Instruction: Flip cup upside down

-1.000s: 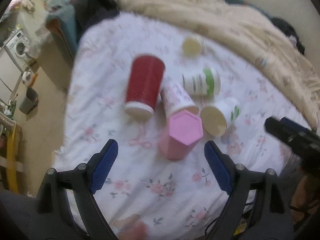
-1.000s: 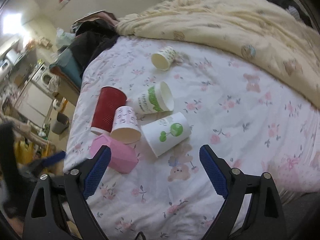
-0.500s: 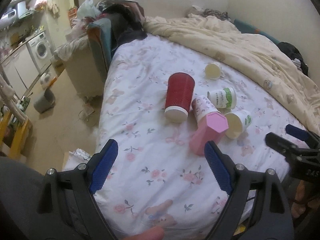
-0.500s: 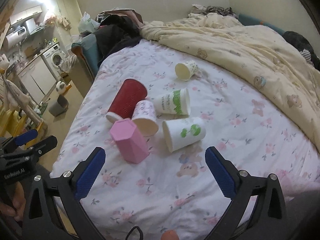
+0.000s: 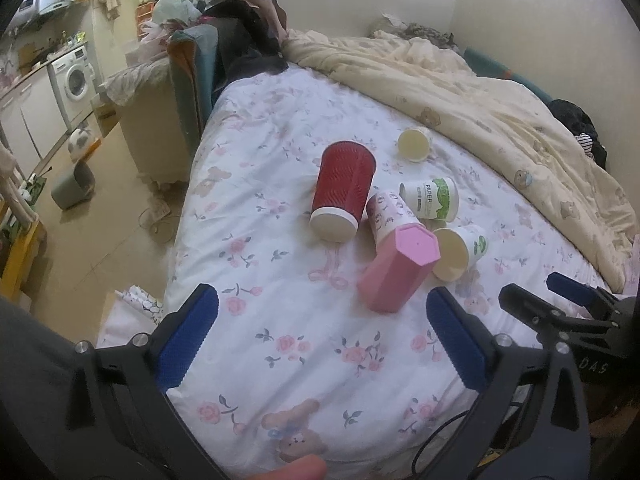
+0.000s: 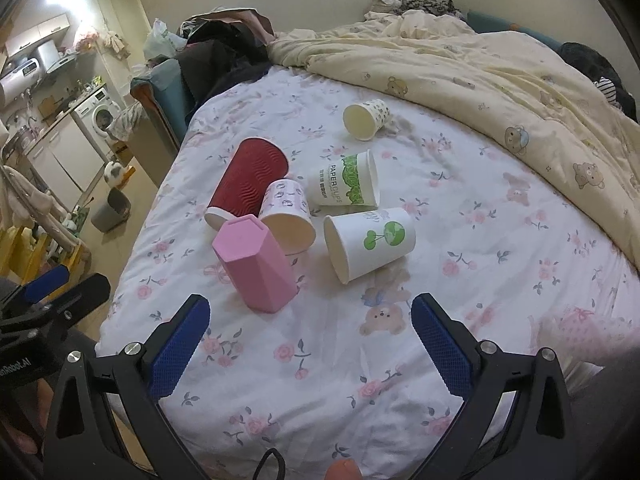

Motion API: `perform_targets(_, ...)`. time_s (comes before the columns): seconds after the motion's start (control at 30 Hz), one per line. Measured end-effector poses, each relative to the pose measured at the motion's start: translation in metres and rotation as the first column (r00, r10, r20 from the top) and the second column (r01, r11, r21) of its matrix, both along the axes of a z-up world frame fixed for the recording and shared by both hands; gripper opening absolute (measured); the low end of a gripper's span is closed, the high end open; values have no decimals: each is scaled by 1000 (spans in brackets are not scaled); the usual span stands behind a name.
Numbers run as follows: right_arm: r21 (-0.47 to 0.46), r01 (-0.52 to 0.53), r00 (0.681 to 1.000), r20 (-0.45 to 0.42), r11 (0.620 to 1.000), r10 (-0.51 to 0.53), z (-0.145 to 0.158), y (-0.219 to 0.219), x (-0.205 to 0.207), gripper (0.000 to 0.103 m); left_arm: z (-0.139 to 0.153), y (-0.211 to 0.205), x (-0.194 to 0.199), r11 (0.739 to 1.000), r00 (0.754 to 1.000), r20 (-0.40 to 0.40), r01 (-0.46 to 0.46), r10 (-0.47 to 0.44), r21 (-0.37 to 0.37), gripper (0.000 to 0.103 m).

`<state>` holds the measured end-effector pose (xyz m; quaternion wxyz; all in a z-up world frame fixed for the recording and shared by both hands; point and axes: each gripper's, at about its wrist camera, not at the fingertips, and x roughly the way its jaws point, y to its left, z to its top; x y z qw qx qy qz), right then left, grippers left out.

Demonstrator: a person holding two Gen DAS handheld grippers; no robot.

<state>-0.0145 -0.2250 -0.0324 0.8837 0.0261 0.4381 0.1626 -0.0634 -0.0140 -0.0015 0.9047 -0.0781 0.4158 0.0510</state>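
A pink hexagonal cup point(image 5: 398, 270) point(image 6: 256, 262) stands upside down on the floral bed sheet point(image 5: 280, 320). Around it several cups lie on their sides: a red ribbed cup point(image 5: 344, 190) point(image 6: 248, 184), a pink-print paper cup point(image 5: 390, 210) point(image 6: 286, 208), a green "paper cups" cup point(image 5: 434, 198) point(image 6: 348, 178), a white cup with a green tree point(image 5: 460, 250) point(image 6: 372, 240) and a small cup farther back point(image 5: 416, 144) point(image 6: 366, 118). My left gripper point(image 5: 320, 340) point(image 6: 60, 288) and right gripper point(image 6: 312, 344) point(image 5: 560, 292) are both open and empty, hovering near the bed's front edge, short of the cups.
A cream quilt point(image 5: 460, 92) point(image 6: 480, 60) covers the bed's far and right side. Dark clothes point(image 5: 244, 32) are piled at the far left corner. Left of the bed are bare floor, a grey bin point(image 5: 74, 184) and a washing machine point(image 5: 74, 76).
Both grippers have pulled back and up from the cups, so more of the room shows. The cups have not moved. Both grippers stayed open.
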Motion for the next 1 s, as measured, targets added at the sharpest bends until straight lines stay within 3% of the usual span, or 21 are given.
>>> perform_targets(1.0,-5,-7,1000,3,1000,7,1,2,-1,103,0,2,-1,1000,1000,-9,-13,13,-8,103)
